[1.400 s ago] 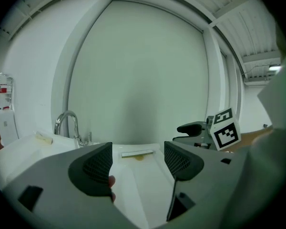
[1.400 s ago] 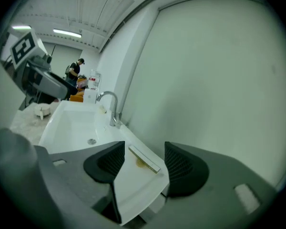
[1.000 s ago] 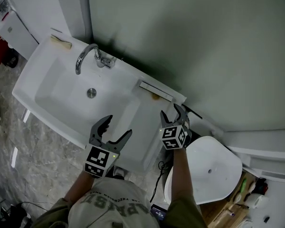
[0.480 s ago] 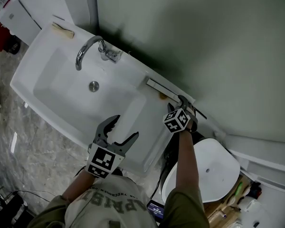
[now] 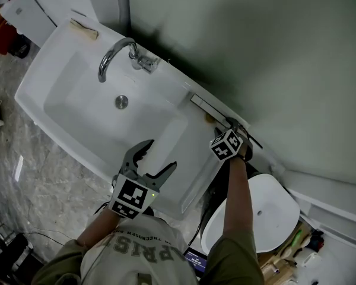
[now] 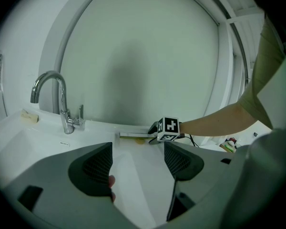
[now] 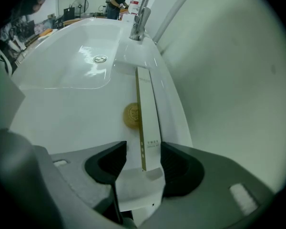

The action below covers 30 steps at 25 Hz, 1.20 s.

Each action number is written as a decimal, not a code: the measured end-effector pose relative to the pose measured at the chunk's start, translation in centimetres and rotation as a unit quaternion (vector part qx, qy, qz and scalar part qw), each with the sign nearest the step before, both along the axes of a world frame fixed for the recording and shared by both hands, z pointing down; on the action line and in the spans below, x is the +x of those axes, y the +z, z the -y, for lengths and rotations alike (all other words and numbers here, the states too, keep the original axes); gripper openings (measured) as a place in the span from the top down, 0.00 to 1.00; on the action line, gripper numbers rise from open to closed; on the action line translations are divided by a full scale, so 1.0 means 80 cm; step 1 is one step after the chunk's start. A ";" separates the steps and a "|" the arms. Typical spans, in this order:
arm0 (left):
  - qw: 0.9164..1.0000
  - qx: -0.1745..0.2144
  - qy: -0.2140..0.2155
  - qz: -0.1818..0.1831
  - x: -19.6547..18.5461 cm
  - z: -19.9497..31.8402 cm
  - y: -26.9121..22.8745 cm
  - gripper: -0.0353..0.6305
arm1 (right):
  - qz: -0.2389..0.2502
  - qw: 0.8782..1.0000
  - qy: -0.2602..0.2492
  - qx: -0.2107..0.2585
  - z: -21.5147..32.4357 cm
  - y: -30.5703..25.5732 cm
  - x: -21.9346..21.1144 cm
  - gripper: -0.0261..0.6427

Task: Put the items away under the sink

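Observation:
A long white box (image 7: 148, 104) with a gold side lies along the back ledge of the white sink (image 5: 77, 108), also seen in the head view (image 5: 209, 105) and the left gripper view (image 6: 131, 135). A round yellow disc (image 7: 131, 115) rests beside it. My right gripper (image 7: 142, 149) points steeply down and straddles the box's near end; its jaws have just been closing, with a gap still on the left side. In the head view the right gripper (image 5: 231, 124) sits at the ledge. My left gripper (image 5: 156, 156) hovers open and empty over the sink's front counter.
A chrome faucet (image 5: 115, 58) stands at the back of the basin, with a drain (image 5: 121, 102) below it. A tan bar (image 5: 84, 29) lies on the far left corner. A white rounded lid (image 5: 267, 209) sits right of the sink, and cables hang beneath.
My right gripper has gone from above the counter's right end down to the ledge, tipped downward, and come over the box. The left gripper has sunk slightly.

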<state>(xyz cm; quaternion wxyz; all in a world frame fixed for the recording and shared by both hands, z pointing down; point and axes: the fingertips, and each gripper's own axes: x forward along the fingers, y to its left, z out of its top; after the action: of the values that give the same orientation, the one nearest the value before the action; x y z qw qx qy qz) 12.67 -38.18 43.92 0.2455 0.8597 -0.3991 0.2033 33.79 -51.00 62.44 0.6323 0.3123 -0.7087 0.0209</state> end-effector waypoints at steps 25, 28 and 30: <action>1.000 -0.004 -0.006 0.012 -0.011 -0.018 0.008 0.46 | 0.031 0.999 0.021 0.031 -0.011 -0.027 -0.001 0.94; 1.000 -0.004 -0.008 0.014 -0.015 -0.021 0.010 0.46 | 0.043 0.998 0.023 0.046 -0.015 -0.036 -0.004 0.94; 1.000 -0.002 -0.008 0.019 -0.019 -0.022 0.010 0.46 | 0.046 0.997 0.021 0.055 -0.018 -0.044 -0.006 0.94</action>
<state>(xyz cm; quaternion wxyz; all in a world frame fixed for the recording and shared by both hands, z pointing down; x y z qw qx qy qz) 11.19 -36.41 44.72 0.2415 0.8519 -0.4101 0.2187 33.29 -49.58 58.88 0.5800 0.3602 -0.7306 0.0092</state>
